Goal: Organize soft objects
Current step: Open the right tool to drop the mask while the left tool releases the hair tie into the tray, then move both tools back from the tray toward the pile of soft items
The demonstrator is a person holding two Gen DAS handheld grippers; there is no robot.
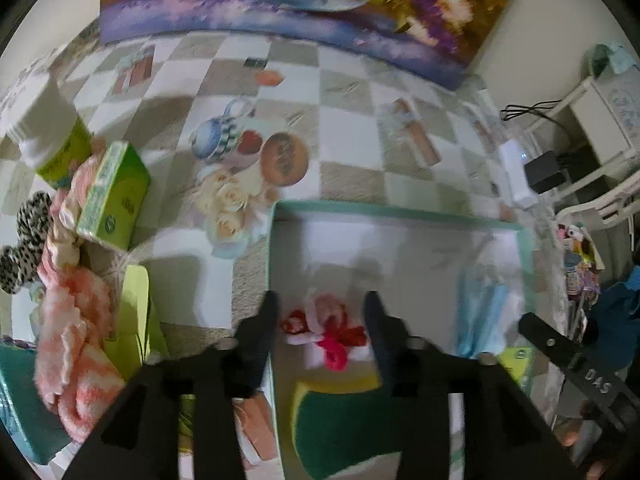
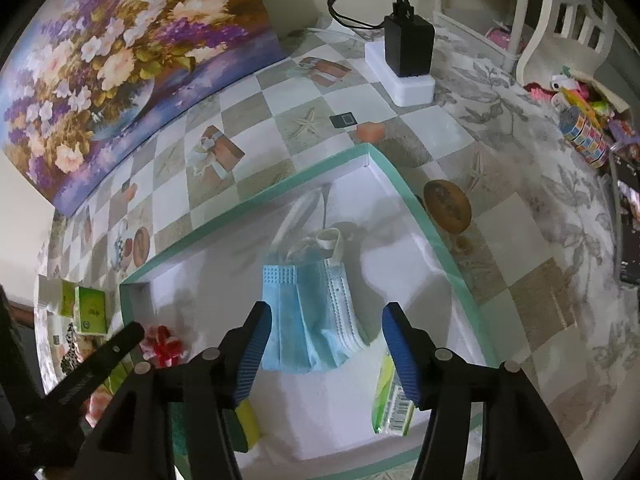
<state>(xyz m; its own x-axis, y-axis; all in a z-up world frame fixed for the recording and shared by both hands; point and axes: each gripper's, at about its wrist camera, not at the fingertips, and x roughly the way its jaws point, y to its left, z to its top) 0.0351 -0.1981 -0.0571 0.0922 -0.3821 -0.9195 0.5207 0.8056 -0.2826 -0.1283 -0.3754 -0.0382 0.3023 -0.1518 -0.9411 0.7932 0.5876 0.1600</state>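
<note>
A white box with a teal rim [image 1: 392, 211] [image 2: 280, 190] lies on the checked tablecloth. Inside it are a red and pink scrunchie [image 1: 334, 334] [image 2: 162, 344], a blue face mask [image 2: 308, 320] [image 1: 484, 312], a green and yellow sponge [image 1: 340, 420] [image 2: 244, 424] and a green packet [image 2: 390, 396]. My left gripper [image 1: 322, 320] is open above the scrunchie, holding nothing. My right gripper [image 2: 326, 332] is open above the mask, holding nothing. Outside the box at the left lie a pink fluffy cloth [image 1: 76, 344] and a black and white spotted scrunchie [image 1: 24, 240].
A green tissue box [image 1: 114, 196], a white and green jar [image 1: 52, 132] and a light green bag [image 1: 134, 312] stand left of the box. A flower painting [image 2: 120, 60] leans at the back. A charger on a white power strip [image 2: 408, 60] is at the right.
</note>
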